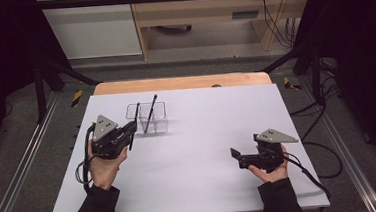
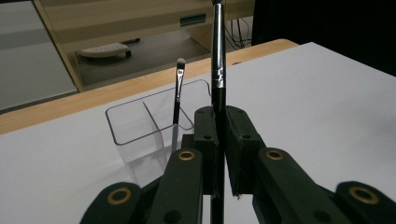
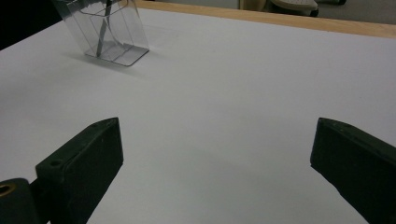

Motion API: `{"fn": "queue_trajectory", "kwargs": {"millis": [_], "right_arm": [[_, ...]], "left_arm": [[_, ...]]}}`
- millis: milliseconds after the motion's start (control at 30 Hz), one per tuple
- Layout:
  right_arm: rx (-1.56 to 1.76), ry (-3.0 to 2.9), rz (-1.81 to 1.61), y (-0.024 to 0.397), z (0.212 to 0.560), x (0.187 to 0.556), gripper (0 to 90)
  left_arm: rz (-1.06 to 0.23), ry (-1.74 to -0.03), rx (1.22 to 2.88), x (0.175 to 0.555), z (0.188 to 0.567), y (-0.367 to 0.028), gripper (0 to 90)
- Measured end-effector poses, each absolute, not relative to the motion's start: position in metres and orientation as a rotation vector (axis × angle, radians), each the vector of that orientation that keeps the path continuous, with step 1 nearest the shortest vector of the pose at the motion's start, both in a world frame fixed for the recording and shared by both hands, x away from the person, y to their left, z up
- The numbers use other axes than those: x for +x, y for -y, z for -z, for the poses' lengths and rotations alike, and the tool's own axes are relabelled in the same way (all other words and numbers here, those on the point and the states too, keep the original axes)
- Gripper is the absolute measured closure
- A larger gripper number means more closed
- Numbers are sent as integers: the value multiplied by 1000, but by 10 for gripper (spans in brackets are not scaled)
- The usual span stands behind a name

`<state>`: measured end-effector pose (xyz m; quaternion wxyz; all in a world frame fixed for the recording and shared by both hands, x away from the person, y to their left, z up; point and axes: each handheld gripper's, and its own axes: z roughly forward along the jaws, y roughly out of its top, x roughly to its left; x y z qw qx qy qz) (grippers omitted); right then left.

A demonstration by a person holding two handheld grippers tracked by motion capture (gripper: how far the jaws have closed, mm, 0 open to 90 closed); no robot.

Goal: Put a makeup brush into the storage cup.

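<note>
My left gripper [image 1: 129, 133] is shut on a black-handled makeup brush [image 1: 134, 125], which it holds roughly upright just left of a clear two-compartment holder [image 1: 163, 119]. Seen from the left gripper view, the held brush [image 2: 218, 60] rises between my closed jaws [image 2: 220, 128], its silver ferrule above them. A second brush [image 1: 150, 114] leans in the holder's right compartment, also seen as a slim brush [image 2: 178, 91] in the holder [image 2: 135, 156]. My right gripper [image 1: 235, 155] rests low at the right, open with nothing between its jaws [image 3: 215, 154].
The white tabletop [image 1: 203, 135] carries the holder [image 3: 116, 35] at its far left. A wooden table edge [image 1: 179, 83] runs along the back. Black frame bars and cables flank the table. Shelving stands beyond.
</note>
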<state>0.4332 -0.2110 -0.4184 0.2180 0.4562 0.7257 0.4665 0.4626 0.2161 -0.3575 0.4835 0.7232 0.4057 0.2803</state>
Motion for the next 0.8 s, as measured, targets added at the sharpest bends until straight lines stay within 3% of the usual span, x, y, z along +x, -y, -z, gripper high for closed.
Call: {"fn": "queue_trajectory", "kwargs": {"millis": [800], "right_arm": [[1248,-2005,-1307,212,417,432,28]], "left_arm": [[-689,-987,1685,484,349,-208,830]]}}
